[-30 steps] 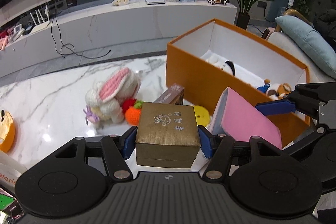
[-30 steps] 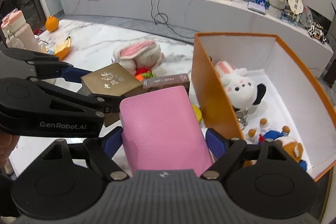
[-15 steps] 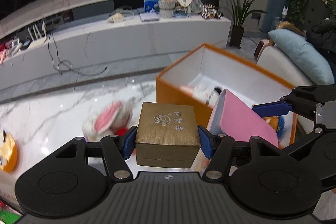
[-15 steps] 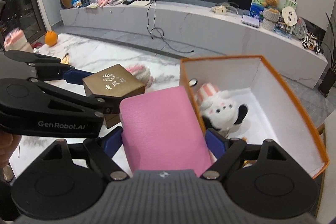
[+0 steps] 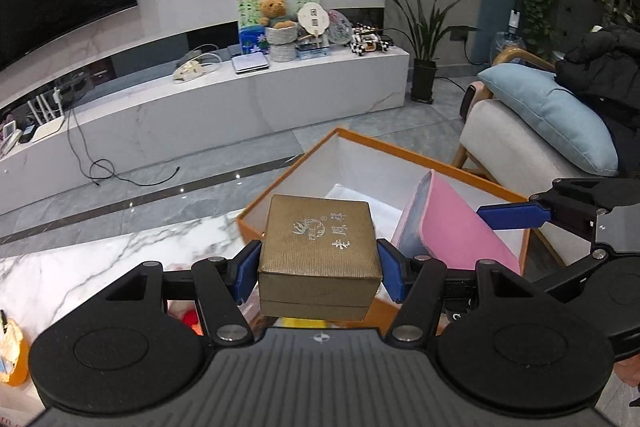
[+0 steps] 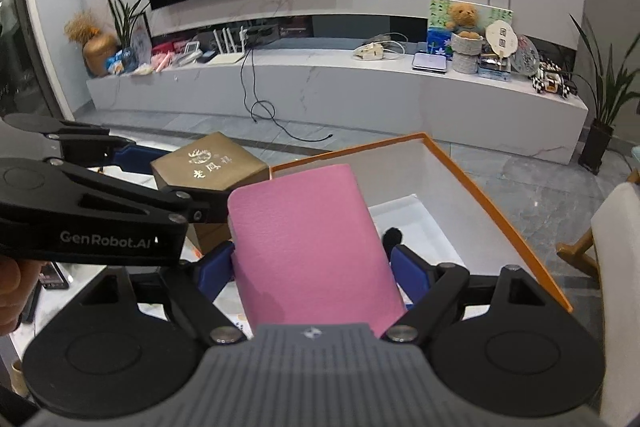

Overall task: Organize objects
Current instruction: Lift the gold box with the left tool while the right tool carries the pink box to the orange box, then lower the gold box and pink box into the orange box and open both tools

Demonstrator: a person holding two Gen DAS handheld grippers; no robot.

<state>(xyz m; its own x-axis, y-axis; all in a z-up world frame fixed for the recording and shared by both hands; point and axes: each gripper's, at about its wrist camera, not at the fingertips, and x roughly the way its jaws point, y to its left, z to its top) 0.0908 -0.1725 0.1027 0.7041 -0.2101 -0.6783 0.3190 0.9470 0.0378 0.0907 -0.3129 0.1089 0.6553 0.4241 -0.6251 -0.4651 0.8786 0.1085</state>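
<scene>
Two matching hand-held grippers fill the lower part of both views. The left gripper point(image 5: 319, 269) has matte black linkage arms, blue fingers point(image 5: 247, 271), silver round screws at the pivots, two large black discs low in the frame, and a ribbed grey housing at bottom centre carrying a small cross-in-circle mark. The right gripper point(image 6: 311, 269) is built the same, with blue pads point(image 6: 408, 273). In the right wrist view, the left gripper's side at mid left bears white lettering "GenRobot.AI". A fingertip point(image 6: 11, 281) shows at the far left edge.
</scene>
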